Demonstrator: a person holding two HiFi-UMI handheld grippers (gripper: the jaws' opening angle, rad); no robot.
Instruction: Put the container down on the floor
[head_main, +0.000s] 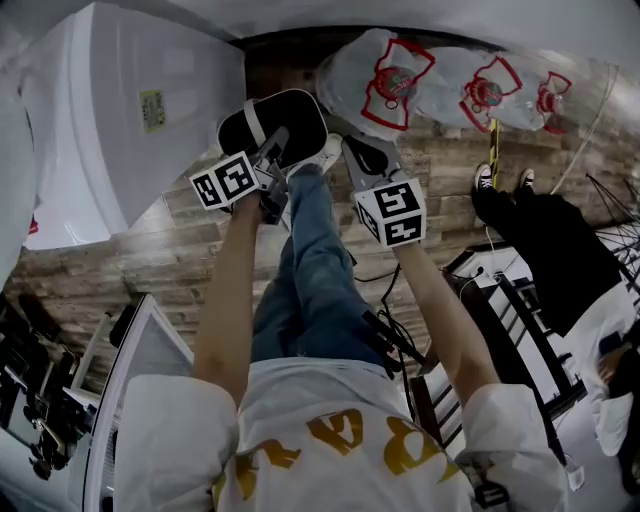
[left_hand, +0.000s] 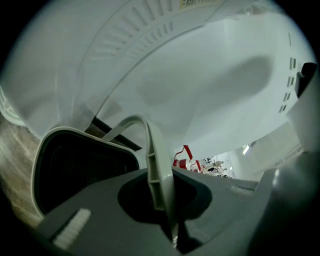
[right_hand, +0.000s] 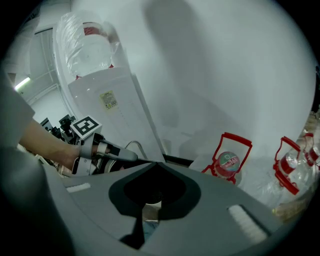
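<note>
Left gripper (head_main: 278, 140) is clamped on the pale handle (left_hand: 156, 170) of the container (head_main: 300, 115), a black tub with a white rim. The tub hangs off that handle just past the person's white shoe (head_main: 328, 152). I can't tell whether its bottom is touching the wood floor (head_main: 450, 170).

Right gripper (right_hand: 159, 164) has its jaws pressed together with nothing in them. It sits just beside the container on the right and isn't touching it.

Room-wise it's kinda tight. There's a big white appliance (head_main: 130, 110) close on the left, and its edge runs right up near the tub's rim. Bagged water bottles with red handles (head_main: 385, 80) are just beyond and to the right. A dark strip along the wall sits right behind. The open planks are mostly to the right of the shoe, up until another person in black (head_main: 550, 240) and a rack (head_main: 520, 330).
</note>
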